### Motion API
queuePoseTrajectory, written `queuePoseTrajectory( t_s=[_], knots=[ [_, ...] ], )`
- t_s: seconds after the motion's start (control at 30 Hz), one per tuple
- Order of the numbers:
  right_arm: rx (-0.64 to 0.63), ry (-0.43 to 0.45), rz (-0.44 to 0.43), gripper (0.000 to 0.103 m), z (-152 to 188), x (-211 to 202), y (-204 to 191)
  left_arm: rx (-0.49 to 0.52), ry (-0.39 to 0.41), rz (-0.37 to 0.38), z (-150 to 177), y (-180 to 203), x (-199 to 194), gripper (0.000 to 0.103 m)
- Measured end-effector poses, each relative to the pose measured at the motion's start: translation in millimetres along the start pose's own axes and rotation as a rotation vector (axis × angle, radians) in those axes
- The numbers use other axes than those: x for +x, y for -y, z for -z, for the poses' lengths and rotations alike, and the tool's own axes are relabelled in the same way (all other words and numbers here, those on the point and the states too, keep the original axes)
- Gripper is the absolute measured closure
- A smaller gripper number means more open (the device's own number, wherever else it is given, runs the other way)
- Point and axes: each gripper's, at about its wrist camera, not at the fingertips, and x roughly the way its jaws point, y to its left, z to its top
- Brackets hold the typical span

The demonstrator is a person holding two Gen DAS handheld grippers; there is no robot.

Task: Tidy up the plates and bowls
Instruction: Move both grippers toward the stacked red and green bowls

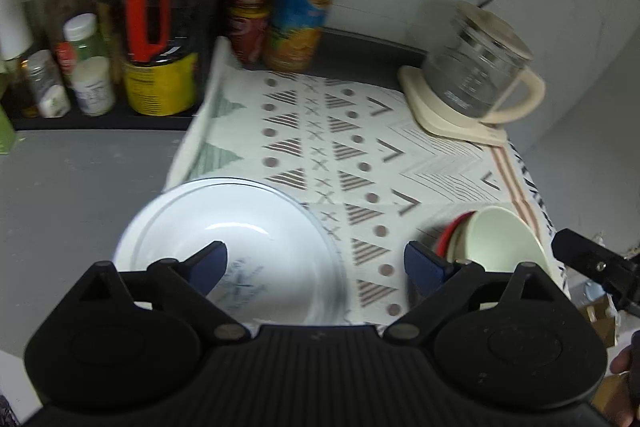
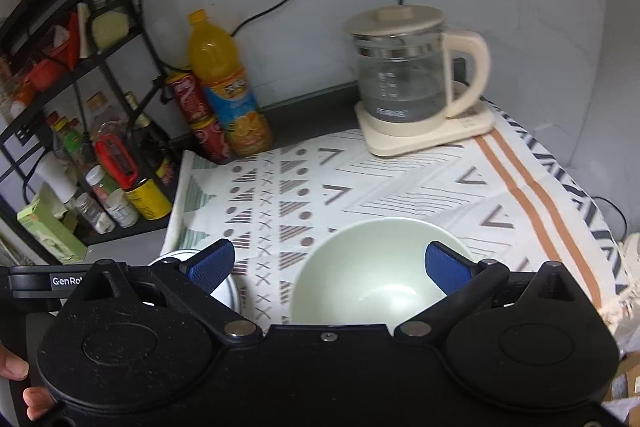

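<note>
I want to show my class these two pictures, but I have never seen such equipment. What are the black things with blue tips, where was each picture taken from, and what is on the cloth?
No robot here: a person holds a two-finger tool in each hand, each with its own camera looking along the blue fingers. One picture looks out from the left hand-held gripper, above a white plate. The other looks out from the right hand-held gripper, above a pale green bowl. Both are open and hold nothing. The dishes lie on a patterned cloth, with a glass kettle at the back and a juice bottle beside it.
</note>
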Motion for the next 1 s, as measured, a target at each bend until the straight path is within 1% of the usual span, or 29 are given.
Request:
queuePoseTrajectory(
  t_s=[0.4,0.6,0.73,1.0],
  knots=[
    [0.101,-0.011,0.074,0.001,10,-10,43,0.096,-0.037,0.083,4,50,21,0.009],
    [0.144,-0.024,0.105,0.001,18,-12,63,0.150,-0.075,0.104,11,74,37,0.009],
    [0.180,-0.033,0.113,0.001,24,-13,74,0.182,-0.091,0.134,13,90,46,0.009],
    [0.235,-0.058,0.129,0.001,34,-10,89,0.212,-0.122,0.154,15,107,64,0.010]
  ],
)
